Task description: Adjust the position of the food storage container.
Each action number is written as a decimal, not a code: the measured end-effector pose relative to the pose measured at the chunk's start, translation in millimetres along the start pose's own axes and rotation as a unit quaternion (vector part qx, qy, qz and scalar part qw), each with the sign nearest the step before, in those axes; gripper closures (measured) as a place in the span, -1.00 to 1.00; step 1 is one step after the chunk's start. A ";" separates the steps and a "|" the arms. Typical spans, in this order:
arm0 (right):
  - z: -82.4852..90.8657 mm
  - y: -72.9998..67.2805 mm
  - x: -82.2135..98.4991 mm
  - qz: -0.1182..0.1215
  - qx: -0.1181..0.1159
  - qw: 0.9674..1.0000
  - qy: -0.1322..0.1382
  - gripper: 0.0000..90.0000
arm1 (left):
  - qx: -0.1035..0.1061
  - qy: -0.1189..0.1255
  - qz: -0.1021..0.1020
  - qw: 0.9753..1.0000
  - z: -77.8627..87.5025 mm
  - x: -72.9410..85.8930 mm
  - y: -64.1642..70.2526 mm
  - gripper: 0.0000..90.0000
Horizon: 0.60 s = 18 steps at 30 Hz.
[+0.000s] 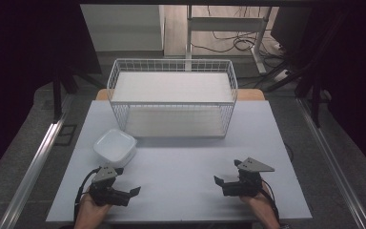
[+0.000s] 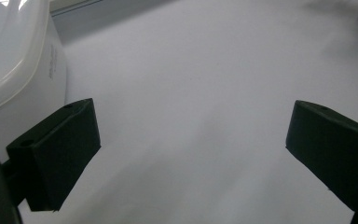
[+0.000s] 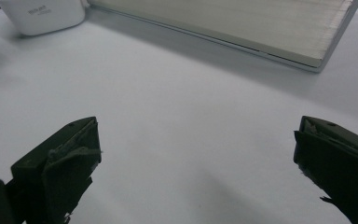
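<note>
While I hold both hands low at near edge of surface [image 1: 181, 167], wire basket [image 1: 171, 95] sits far centre. White container [image 1: 115, 146] lies just ahead of left gripper [image 1: 134, 192], untouched. Right gripper [image 1: 218, 181] faces inward. Both jaws wide, empty.

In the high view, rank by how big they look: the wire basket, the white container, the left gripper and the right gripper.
1. wire basket, by far the largest.
2. white container.
3. left gripper and right gripper: they look about alike, so no ranking between them; both look close to the container in size.
</note>
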State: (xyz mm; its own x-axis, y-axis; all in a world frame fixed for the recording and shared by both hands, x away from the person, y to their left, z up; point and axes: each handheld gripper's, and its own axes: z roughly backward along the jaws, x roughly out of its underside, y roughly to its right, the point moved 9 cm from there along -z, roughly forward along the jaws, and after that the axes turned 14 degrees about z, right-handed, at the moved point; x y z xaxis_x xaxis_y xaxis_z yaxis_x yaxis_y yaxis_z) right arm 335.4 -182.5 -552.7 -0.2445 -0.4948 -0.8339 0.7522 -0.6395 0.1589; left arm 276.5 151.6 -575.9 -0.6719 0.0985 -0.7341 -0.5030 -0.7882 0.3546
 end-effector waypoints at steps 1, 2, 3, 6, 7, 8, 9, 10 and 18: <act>-1.6 -1.0 0.5 0.003 -0.001 1.000 -0.004 -0.99 | 0.000 0.000 0.000 1.000 0.0 0.0 0.0 -0.94; -2.9 -2.1 1.4 0.009 0.000 1.000 -0.008 -1.00 | 0.002 0.002 0.001 1.000 0.3 -0.3 -0.5 -0.94; -2.9 -2.1 1.4 0.009 0.000 1.000 -0.008 -1.00 | 0.002 0.002 0.001 1.000 0.3 -0.3 -0.5 -0.94; -4.6 -4.1 2.4 0.042 0.013 0.999 -0.020 -1.00 | -0.003 0.001 -0.007 1.000 -0.4 -0.2 -1.0 -0.94; -4.3 -5.1 1.6 0.044 0.014 0.999 -0.020 -1.00 | -0.003 0.001 -0.009 1.000 -0.6 -0.2 -0.6 -0.94; -4.1 -5.8 1.0 0.047 0.013 0.999 -0.019 -1.00 | -0.005 0.001 -0.011 1.000 -0.8 -0.3 -0.4 -0.94; -4.2 -6.1 0.8 0.049 0.014 0.999 -0.019 -1.00 | -0.007 0.002 -0.013 1.000 -0.9 -0.4 -0.3 -0.94; -4.4 -6.4 0.9 0.050 0.013 0.998 -0.020 -1.00 | -0.008 0.002 -0.014 1.000 -0.9 -0.6 -0.3 -0.94; -5.3 -6.2 2.8 0.039 0.011 0.999 -0.030 -1.00 | -0.013 -0.001 -0.012 1.000 -0.8 -0.8 -1.2 -0.94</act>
State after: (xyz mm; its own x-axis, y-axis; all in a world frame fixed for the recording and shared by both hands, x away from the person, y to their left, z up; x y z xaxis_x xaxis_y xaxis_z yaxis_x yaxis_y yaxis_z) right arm 333.3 -176.9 -558.8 -0.2219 -0.5777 -0.7855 0.7577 -0.6092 0.2341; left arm 278.0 151.9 -576.2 -0.6601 0.1192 -0.7416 -0.5055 -0.8008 0.3212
